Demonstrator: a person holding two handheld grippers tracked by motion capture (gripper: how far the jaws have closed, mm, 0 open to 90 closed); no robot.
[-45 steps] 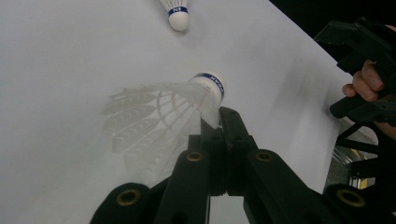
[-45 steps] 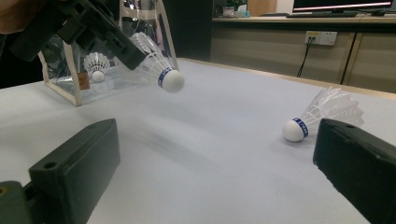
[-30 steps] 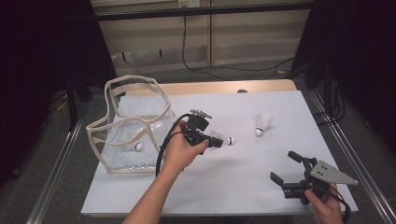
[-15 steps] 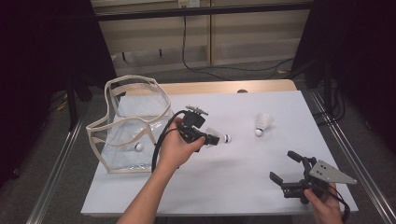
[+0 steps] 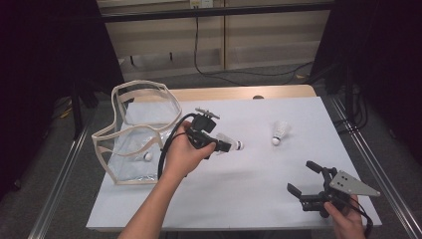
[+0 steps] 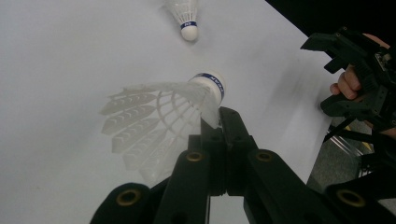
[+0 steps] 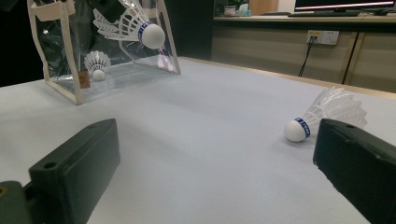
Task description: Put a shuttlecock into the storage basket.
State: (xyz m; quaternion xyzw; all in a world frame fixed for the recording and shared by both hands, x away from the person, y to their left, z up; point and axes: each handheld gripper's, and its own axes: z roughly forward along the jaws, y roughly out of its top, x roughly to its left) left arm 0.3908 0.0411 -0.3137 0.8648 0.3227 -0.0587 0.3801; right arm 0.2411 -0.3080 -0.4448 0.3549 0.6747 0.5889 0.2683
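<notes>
Left gripper [image 5: 226, 146]: jaws closed on the skirt of a shuttlecock [image 6: 159, 112], held above the white tabletop [image 5: 239, 199] just right of the clear bag [image 5: 137, 132]. Cork points toward the table's right. Right gripper [image 5: 304, 184]: jaws spread wide, nothing between them, low at the near right corner. Second shuttlecock [image 5: 279, 132] lies on the tabletop, far right. Third shuttlecock [image 7: 97, 64] sits inside the bag.

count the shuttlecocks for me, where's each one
3. One shuttlecock is pinched in the left gripper above the table. One lies on the table to the right. One lies inside the clear bag; more may be hidden there.
</notes>
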